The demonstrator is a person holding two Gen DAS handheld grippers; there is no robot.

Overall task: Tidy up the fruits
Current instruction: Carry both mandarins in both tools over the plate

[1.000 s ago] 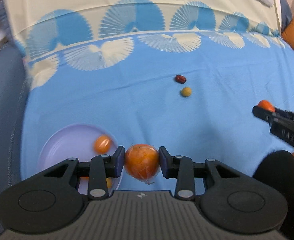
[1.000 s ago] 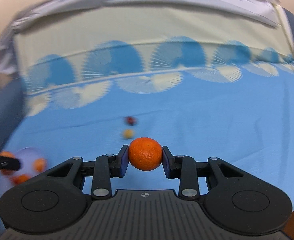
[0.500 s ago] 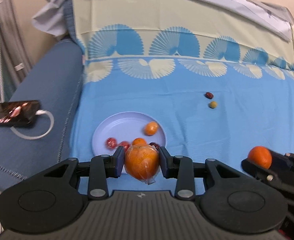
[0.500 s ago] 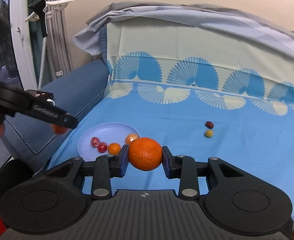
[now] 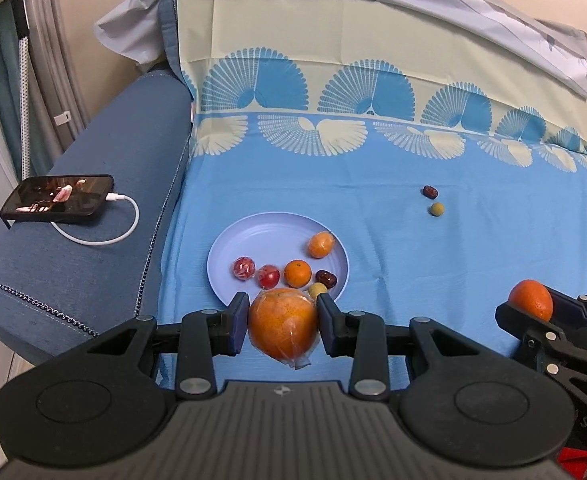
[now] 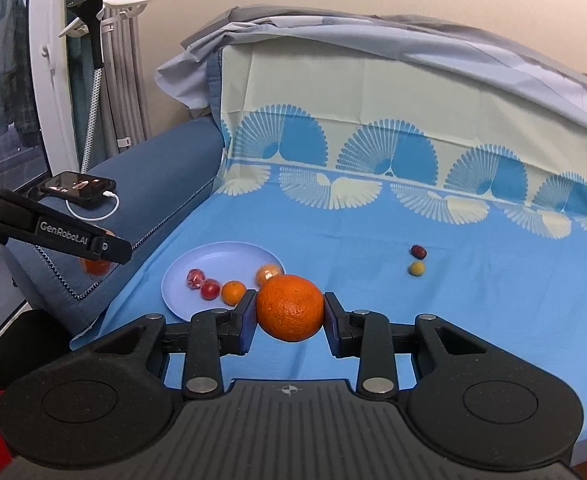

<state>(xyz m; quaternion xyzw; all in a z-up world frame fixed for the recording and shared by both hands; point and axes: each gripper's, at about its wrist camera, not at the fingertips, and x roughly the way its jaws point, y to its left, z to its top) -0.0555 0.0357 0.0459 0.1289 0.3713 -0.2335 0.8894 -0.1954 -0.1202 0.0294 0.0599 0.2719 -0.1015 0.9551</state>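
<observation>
My left gripper (image 5: 283, 322) grips the wrapped orange (image 5: 283, 326) just before the plate (image 5: 229, 240); my right gripper (image 6: 289, 316) grips a mandarin (image 6: 290, 307). I should lower each slowly onto a free place, so the small fruits do not roll.

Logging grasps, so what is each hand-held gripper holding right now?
Left hand-held gripper: closed on the plastic-wrapped orange.
Right hand-held gripper: closed on the bare orange.

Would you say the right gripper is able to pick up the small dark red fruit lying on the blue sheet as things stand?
Probably not yet: the right gripper is shut on an orange, so its jaws are full, though the dark red fruit lies unobstructed on the sheet.
</observation>
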